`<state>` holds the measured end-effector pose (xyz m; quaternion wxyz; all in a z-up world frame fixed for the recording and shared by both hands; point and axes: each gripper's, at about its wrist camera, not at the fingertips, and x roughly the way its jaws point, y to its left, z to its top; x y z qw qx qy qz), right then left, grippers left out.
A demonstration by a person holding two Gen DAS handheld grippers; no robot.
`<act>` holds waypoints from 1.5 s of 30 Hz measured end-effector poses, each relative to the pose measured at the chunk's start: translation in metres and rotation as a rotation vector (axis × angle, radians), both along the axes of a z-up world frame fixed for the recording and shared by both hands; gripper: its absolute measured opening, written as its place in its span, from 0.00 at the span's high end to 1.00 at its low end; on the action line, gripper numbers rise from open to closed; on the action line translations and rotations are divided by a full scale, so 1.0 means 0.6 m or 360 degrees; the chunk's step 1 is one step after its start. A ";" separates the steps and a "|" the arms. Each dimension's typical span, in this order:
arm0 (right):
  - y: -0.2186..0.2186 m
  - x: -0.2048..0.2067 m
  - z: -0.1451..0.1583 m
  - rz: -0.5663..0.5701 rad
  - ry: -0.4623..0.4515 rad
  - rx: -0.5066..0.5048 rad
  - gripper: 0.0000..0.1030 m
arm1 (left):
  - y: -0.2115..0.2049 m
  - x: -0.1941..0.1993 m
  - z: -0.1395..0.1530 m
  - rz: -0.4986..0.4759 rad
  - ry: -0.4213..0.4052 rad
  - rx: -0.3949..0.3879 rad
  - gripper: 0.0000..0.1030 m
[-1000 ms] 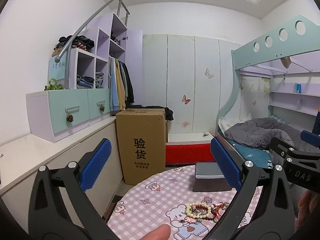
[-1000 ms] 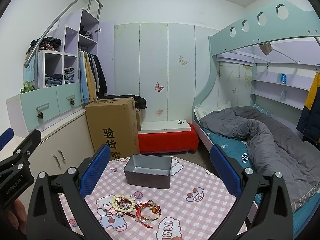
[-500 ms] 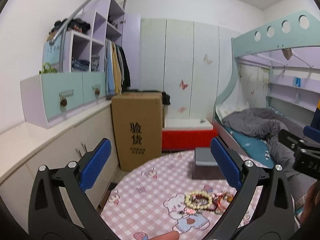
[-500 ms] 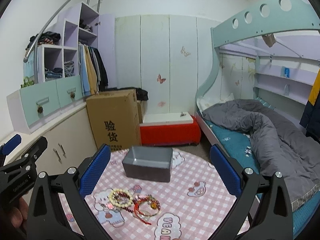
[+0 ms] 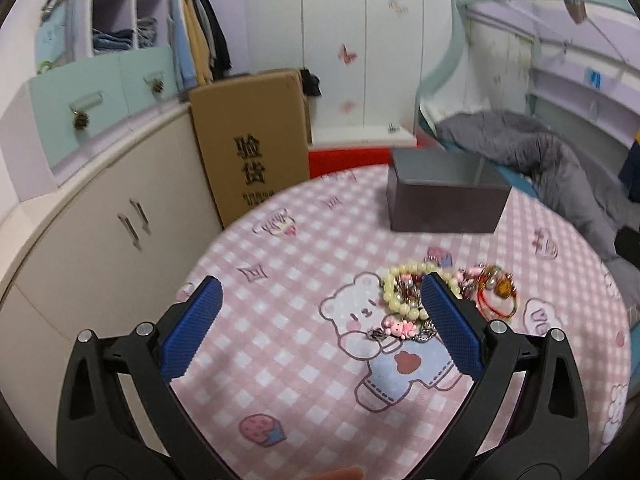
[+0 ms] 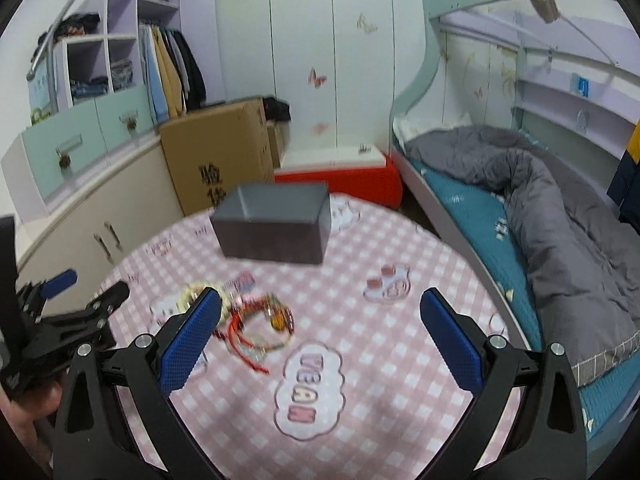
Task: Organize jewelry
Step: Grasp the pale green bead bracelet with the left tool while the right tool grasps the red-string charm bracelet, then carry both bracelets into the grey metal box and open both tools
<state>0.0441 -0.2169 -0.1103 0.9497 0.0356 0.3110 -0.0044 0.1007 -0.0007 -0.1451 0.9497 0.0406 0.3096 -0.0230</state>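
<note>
A heap of jewelry lies on the round pink-checked table: a cream bead bracelet, red cord bracelets and a small pink charm. Behind it stands an open grey box. My left gripper hovers open over the table, its right finger just in front of the bead bracelet. In the right wrist view the heap lies beside the left finger of my open right gripper, and the grey box is beyond. Nothing is between either pair of fingers.
A cardboard box stands on the floor left of the table, by low cream cabinets. A red bench and a bunk bed with a grey duvet lie behind and to the right. My left gripper's frame shows at the left.
Both grippers have tipped downward and come closer to the table, so the jewelry heap and the grey box now look larger and nearer the fingers. Both stay open.
</note>
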 end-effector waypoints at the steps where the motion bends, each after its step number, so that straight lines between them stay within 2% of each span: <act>1: -0.001 0.002 -0.007 0.0004 0.0021 0.0004 0.06 | -0.004 0.008 -0.006 -0.0005 0.0018 0.0009 0.06; 7: -0.001 0.017 -0.034 0.0022 0.0115 0.0008 0.06 | -0.027 0.068 -0.047 -0.0051 0.0157 0.0061 0.07; 15: -0.005 0.050 -0.067 0.0067 0.0239 0.0016 0.06 | -0.038 0.117 -0.089 -0.0126 0.0336 0.0043 0.32; 18: -0.005 0.062 -0.073 0.0097 0.0261 0.0037 0.06 | -0.047 0.123 -0.092 -0.0206 0.0366 0.0007 0.52; 19: -0.004 0.068 -0.075 0.0115 0.0273 0.0055 0.06 | -0.049 0.123 -0.094 -0.0228 0.0371 -0.0010 0.68; 22: 0.001 0.083 -0.082 0.0165 0.0320 0.0082 0.07 | -0.058 0.122 -0.093 -0.0323 0.0379 -0.0051 0.90; 24: 0.007 0.091 -0.088 0.0189 0.0343 0.0078 0.11 | -0.060 0.113 -0.087 -0.0343 0.0348 -0.0067 0.91; 26: 0.009 0.106 -0.098 0.0192 0.0396 0.0065 0.23 | -0.054 0.108 -0.079 -0.0351 0.0340 -0.0114 0.91; 28: 0.015 0.121 -0.109 0.0217 0.0438 0.0051 0.40 | -0.050 0.106 -0.074 -0.0363 0.0338 -0.0135 0.91; 31: 0.028 0.145 -0.128 0.0265 0.0484 -0.0015 0.50 | -0.044 0.103 -0.067 -0.0378 0.0338 -0.0161 0.91; 34: 0.041 0.158 -0.145 0.0330 0.0524 -0.0083 0.69 | -0.037 0.094 -0.052 -0.0372 0.0315 -0.0199 0.91; 35: 0.043 0.155 -0.144 0.0359 0.0525 -0.0089 0.86 | -0.034 0.092 -0.046 -0.0372 0.0306 -0.0209 0.91; 40: 0.028 0.119 -0.119 0.0394 0.0485 0.0020 0.88 | -0.018 0.074 -0.019 -0.0370 0.0269 -0.0244 0.91; 45: -0.002 0.089 -0.070 0.0401 0.0390 0.0171 0.88 | 0.004 0.053 0.011 -0.0364 0.0235 -0.0302 0.91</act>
